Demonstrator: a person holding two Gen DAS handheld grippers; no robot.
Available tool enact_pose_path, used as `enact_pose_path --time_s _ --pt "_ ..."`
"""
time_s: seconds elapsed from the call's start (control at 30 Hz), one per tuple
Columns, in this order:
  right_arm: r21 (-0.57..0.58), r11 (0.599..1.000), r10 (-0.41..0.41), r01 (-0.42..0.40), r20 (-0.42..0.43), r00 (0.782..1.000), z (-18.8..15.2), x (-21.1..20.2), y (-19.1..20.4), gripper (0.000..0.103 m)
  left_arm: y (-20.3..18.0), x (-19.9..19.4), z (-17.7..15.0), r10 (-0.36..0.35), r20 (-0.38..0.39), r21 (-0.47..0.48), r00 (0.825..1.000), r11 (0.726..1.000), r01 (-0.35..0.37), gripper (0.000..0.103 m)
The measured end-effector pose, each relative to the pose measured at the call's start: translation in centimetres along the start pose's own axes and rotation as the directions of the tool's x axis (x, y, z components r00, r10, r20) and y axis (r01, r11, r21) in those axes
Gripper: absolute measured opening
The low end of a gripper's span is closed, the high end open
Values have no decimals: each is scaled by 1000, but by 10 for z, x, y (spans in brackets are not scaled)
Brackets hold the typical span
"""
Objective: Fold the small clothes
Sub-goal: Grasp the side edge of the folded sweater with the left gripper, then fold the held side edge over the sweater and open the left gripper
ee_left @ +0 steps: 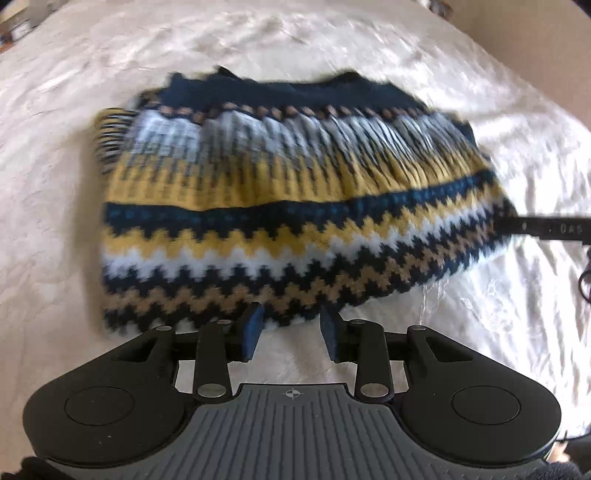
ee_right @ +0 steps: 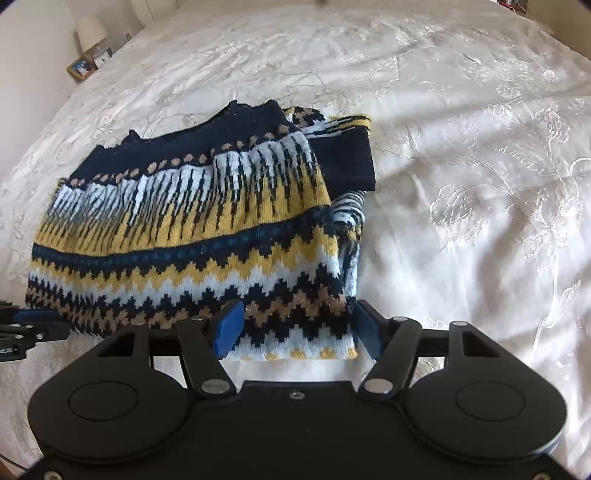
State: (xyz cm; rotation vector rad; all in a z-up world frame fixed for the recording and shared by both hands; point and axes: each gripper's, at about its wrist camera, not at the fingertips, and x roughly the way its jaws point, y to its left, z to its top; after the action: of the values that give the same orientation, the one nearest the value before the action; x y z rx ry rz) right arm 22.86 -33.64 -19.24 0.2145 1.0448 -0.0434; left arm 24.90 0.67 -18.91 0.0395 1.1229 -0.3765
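A knitted sweater [ee_left: 280,206] in navy, yellow, white and tan zigzag bands lies folded into a rectangle on the white bedspread [ee_left: 258,44]. My left gripper [ee_left: 291,314] sits at the sweater's near hem, its blue pads apart, with the hem lying flat across the gap. In the right wrist view the sweater [ee_right: 192,229] shows a folded sleeve at its right side. My right gripper [ee_right: 297,308] stands wide open around the near right corner, the fabric unpinched. Its black finger [ee_left: 543,229] shows at the sweater's right edge in the left wrist view.
The embroidered bedspread [ee_right: 461,166] stretches bare to the right of and beyond the sweater. At the far left a bedside surface holds a lamp [ee_right: 90,29] and a small picture frame [ee_right: 79,68]. The left gripper's fingers [ee_right: 35,317] show at the sweater's left corner.
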Motion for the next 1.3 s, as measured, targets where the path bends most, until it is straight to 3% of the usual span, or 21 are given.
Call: enact_pose_path --time_s 0.13,0.3,0.47,0.73,0.77,0.83,0.93,1.07,1.17,1.23,1.27,1.3 --pt "15 1000 23 -23 14 1000 0 -3 -1 69 28 -27 -18 26 95 -146 995 989 -12 58" --pt "13 1000 25 -25 9 1000 -2 -3 0 69 61 -37 -24 103 143 -282 984 958 -60 62" --pt "9 1000 15 -15 -4 1000 -4 -3 1 69 78 -24 -13 109 106 -259 988 963 -78 64" --pt "63 998 22 -19 -37 999 -2 6 -7 69 92 13 -5 24 24 -310 999 951 -15 63" --pt "68 997 30 -27 -42 999 -1 8 -8 62 93 15 -5 25 17 -332 1000 943 -18 60" --pt "65 997 35 -31 -55 998 1 10 -7 19 98 12 -4 18 25 -367 1000 930 -8 15" --pt "70 996 54 -50 -55 997 6 6 -5 17 95 4 -1 7 29 -330 1000 944 3 15" --pt "54 998 16 -16 -16 1000 16 -14 -4 16 93 -17 9 22 48 -252 999 968 -9 14" --pt "24 999 -27 28 -52 998 16 -5 -5 16 106 -8 6 65 -26 -245 998 967 -69 10" --pt "43 998 -35 40 -119 992 10 14 -6 19 116 5 0 66 -76 -254 995 964 -83 13" --pt "58 998 -33 41 -125 992 8 19 -6 29 118 7 -1 55 -73 -271 996 960 -73 13" --pt "70 997 -28 36 -115 993 8 19 -6 32 119 5 -1 61 -63 -288 996 955 -76 14"
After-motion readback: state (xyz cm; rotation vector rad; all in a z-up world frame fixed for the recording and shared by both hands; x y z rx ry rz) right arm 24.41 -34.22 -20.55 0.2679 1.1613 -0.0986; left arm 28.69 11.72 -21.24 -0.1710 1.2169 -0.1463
